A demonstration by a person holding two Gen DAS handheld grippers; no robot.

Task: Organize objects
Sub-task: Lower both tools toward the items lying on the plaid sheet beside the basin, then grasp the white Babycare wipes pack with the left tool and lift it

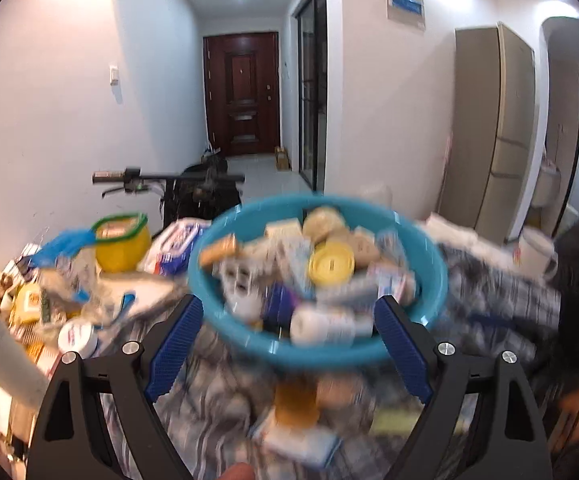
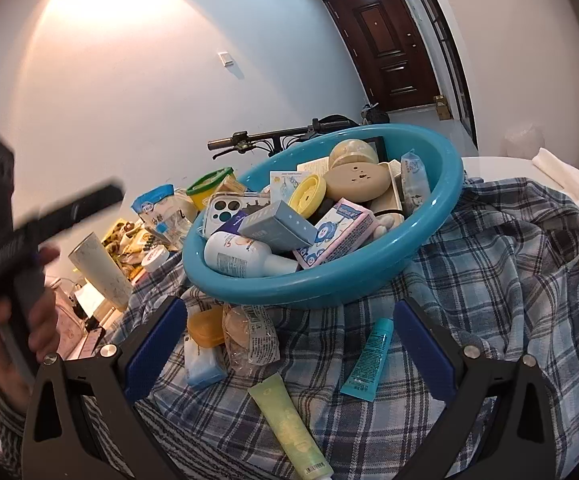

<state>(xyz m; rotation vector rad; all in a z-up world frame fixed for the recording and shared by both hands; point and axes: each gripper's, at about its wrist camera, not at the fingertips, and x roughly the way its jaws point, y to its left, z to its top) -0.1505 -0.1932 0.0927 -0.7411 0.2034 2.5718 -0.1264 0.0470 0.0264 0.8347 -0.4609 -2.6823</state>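
A teal plastic basin (image 2: 369, 272) sits tilted on a plaid cloth (image 2: 509, 280), heaped with boxes, a white bottle (image 2: 245, 258), a yellow lid (image 2: 309, 196) and a phone case. In front of it lie an orange soap box (image 2: 205, 326), a clear packet (image 2: 251, 336), a teal tube (image 2: 369, 360) and a green tube (image 2: 289, 428). My right gripper (image 2: 289, 305) is open just short of the basin, over these items, holding nothing. In the blurred left wrist view my left gripper (image 1: 289, 301) is open, its blue pads (image 1: 173, 344) flanking the basin (image 1: 321, 348) front, with nothing gripped.
Left of the basin stand a yellow jar with a green lid (image 2: 209, 186), a blue-and-white pouch (image 2: 157, 208), a white cup (image 2: 101, 272) and snack packs. A bicycle handlebar (image 2: 249, 140) is behind. A hand (image 2: 13, 320) holds the blurred left gripper body at far left.
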